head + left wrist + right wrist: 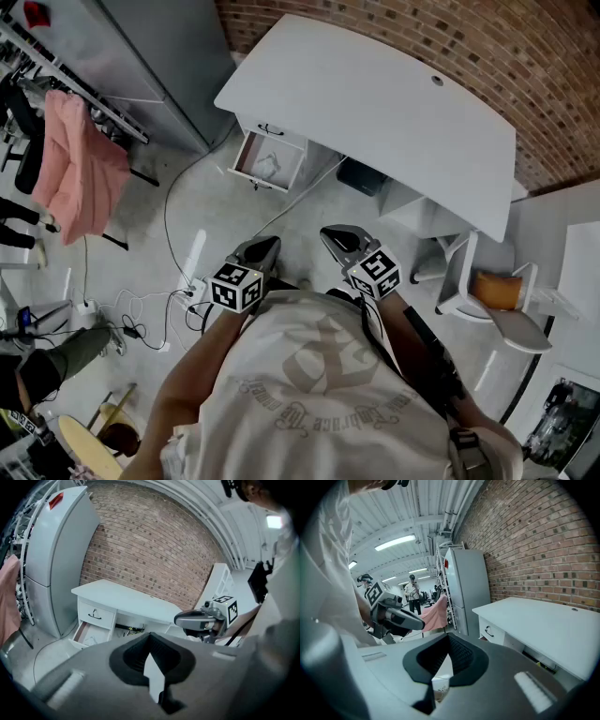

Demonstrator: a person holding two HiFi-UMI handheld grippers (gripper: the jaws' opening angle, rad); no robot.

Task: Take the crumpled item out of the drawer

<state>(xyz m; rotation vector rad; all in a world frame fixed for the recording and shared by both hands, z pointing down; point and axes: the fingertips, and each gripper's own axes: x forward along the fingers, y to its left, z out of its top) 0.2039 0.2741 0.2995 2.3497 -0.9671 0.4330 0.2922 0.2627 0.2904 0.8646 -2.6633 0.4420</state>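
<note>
Past the shirt [319,394], pale crumpled item [267,167] lies in drawer [242,156].

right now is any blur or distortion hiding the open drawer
Head view: even light, the open white drawer shows sharply. Left gripper view: fisheye bows the red brick wall, corners go black. Right gripper view: same bowing, the bright ceiling strip light glares mildly.

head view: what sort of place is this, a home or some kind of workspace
Probably a workshop or lab-style studio, not a home: a bare concrete floor strewn with cables, an exposed brick wall, and a white desk near a clothes rack holding a pink garment.
</note>
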